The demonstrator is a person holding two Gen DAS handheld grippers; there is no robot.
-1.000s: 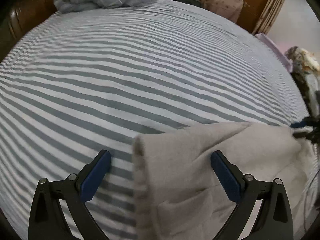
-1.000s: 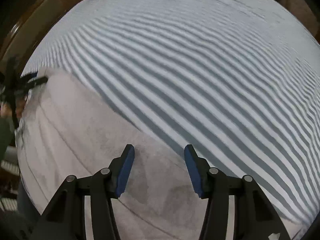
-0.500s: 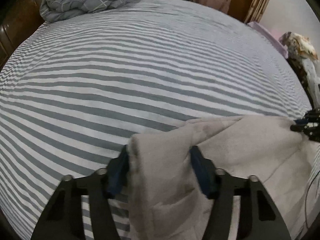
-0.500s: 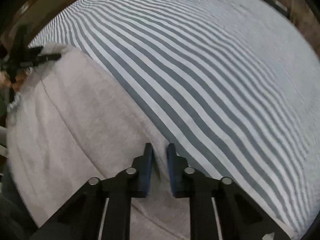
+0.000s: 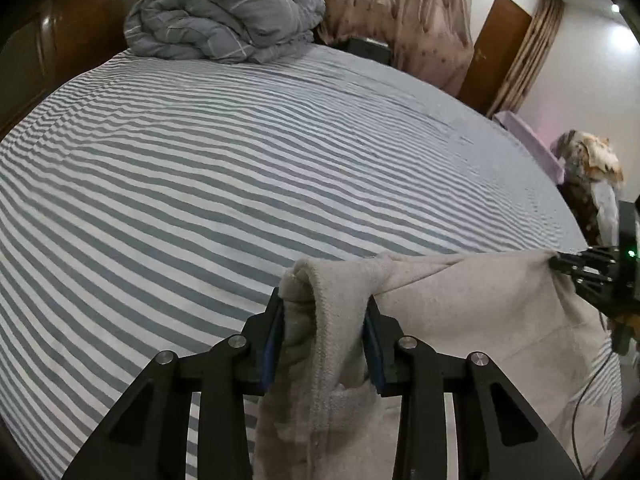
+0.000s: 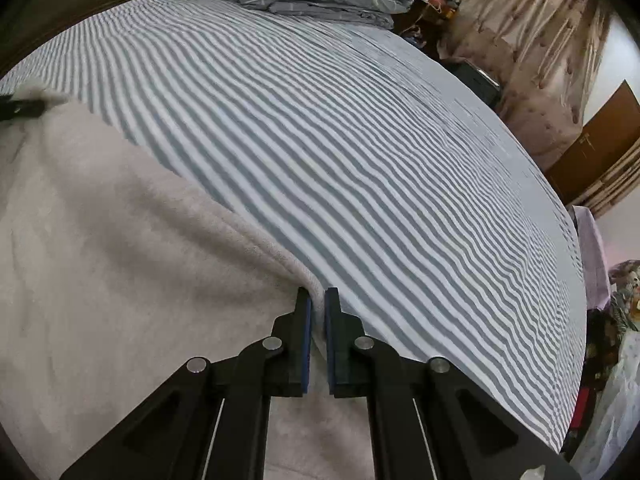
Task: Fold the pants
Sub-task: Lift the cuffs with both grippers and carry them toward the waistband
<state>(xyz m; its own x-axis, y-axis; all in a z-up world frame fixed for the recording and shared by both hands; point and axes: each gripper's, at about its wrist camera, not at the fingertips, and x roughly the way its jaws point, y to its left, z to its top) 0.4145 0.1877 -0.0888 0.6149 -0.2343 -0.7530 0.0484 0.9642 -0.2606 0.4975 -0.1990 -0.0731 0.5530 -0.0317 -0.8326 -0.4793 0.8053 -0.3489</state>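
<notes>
- The pants [image 5: 460, 312], beige and fleecy, lie at the near edge of the striped bed sheet [image 5: 240, 184]; their far edge is raised between the two grippers, the rest hangs toward the near side
- The left gripper [image 5: 324, 320] has just been closing, and its blue pads now press on a thick bunched corner of the cloth, so it grips the pants
- The right gripper [image 6: 317, 312] has its jaws almost together, with a thin hem of the pants pinched between them; in the left view it shows at the far right corner of the cloth
- I judge the step in hand to be lifting this edge to carry it over for a fold; little of the folding seems done
- To do it well, both hands should rise together and keep the edge taut and level, so no sag forms in the middle
- The right grip takes only a little cloth, so a hard pull may slip it out
- The folded quilt [image 5: 224, 12] at the far end is well apart and does not disturb
</notes>
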